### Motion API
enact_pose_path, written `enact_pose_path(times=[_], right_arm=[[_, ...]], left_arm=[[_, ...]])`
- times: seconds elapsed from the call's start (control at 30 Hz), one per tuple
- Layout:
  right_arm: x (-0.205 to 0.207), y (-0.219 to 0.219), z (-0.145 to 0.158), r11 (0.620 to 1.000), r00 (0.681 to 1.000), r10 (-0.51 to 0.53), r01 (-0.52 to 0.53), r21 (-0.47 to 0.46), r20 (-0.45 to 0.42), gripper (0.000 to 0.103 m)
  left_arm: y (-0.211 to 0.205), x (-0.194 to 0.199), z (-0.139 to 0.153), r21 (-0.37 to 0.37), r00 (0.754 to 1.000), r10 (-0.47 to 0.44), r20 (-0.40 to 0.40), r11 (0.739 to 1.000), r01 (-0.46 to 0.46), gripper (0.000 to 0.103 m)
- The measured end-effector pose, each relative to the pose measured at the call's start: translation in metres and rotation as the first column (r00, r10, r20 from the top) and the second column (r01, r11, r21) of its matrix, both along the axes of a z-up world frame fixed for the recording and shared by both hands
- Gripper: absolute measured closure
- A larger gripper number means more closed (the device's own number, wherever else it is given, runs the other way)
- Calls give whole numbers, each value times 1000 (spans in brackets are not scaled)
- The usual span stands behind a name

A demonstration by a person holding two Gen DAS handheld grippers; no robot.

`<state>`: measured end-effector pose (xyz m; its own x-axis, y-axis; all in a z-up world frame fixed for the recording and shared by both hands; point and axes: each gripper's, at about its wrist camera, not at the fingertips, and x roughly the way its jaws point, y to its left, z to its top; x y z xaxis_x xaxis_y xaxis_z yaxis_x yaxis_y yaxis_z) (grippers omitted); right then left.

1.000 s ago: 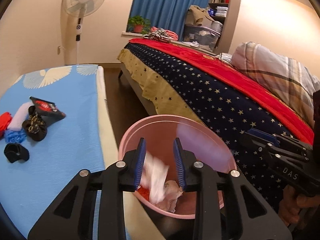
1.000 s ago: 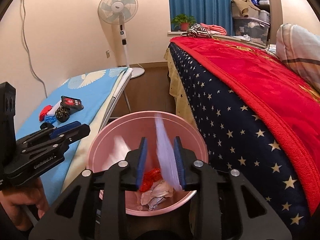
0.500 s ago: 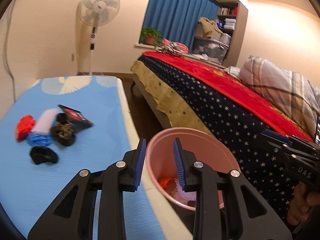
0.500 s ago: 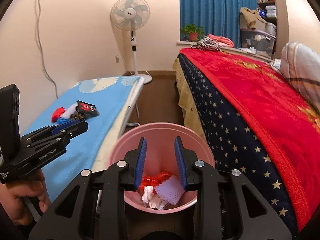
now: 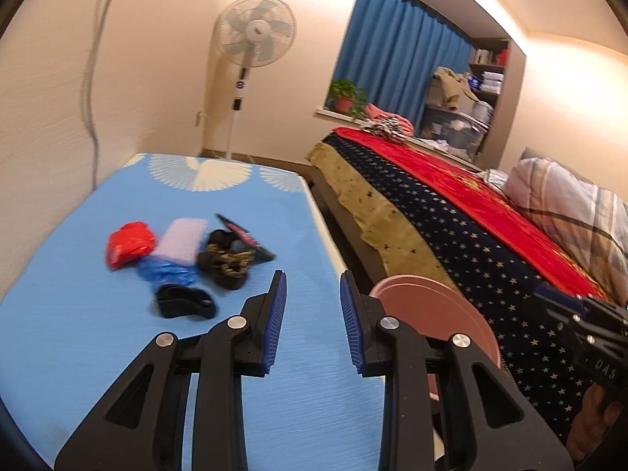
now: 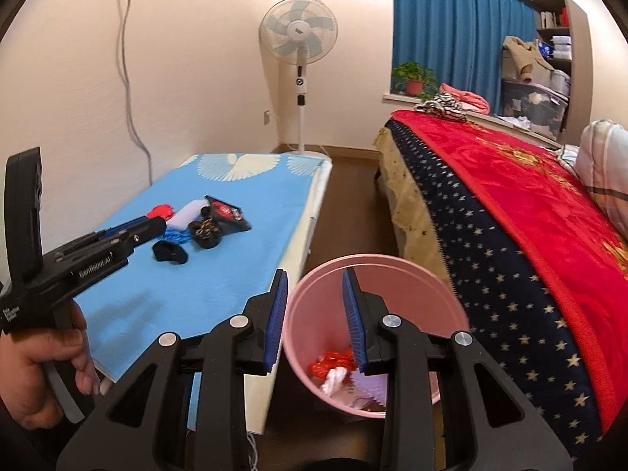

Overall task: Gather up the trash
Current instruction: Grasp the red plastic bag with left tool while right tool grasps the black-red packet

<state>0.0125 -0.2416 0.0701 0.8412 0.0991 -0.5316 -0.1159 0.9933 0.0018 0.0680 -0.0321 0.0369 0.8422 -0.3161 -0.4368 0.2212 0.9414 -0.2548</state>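
Pink bin [image 6: 396,274] holds red, white, lilac scraps; both claws, left [image 5: 313,316] and right [image 6: 315,310], released, empty; more trash [image 5: 184,255] at 10 o'clock on the blue surface [image 5: 98,337].

The left wrist camera sits low over the blue mat [image 5: 98,314] and looks along its own two fingers toward the far wall with the fan [image 5: 255,31]. The right wrist camera sits just above the pink bucket [image 6: 412,274] and looks down into it and across the room. Both views show the mat, the bucket [image 5: 431,306], the fan [image 6: 299,31] and the bed [image 6: 510,204].
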Motion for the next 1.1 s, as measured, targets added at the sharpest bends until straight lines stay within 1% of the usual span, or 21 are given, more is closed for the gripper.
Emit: enact_pose_path(times=[0.17,0.27,0.5,0.77,0.93,1.1], right_arm=[[9,15,-12,1000,999,27,-28,-3,-29,73],[18,23,-19,999,998,42,-43,-10,-46,73],[51,45,-32,997,995,77,-75,32,-63,73],[101,74,-39,992,992,110,-106,66,-55,73],[138,90,-37,990,992,114,-109,90,-53,73],[174,119,-38,988,988,144,-141,62,-52,73]], left_arm=[[22,8,-6,-19,997,68,-24,997,-69,75],[28,13,-12,-19,994,105,-39,994,-105,75],[39,20,-16,21,982,188,-24,982,-187,75],[71,40,-23,25,945,323,-51,946,-323,75],[89,50,-26,7,925,373,-65,928,-373,75],[106,63,-34,-2,900,424,-99,905,-426,74]])
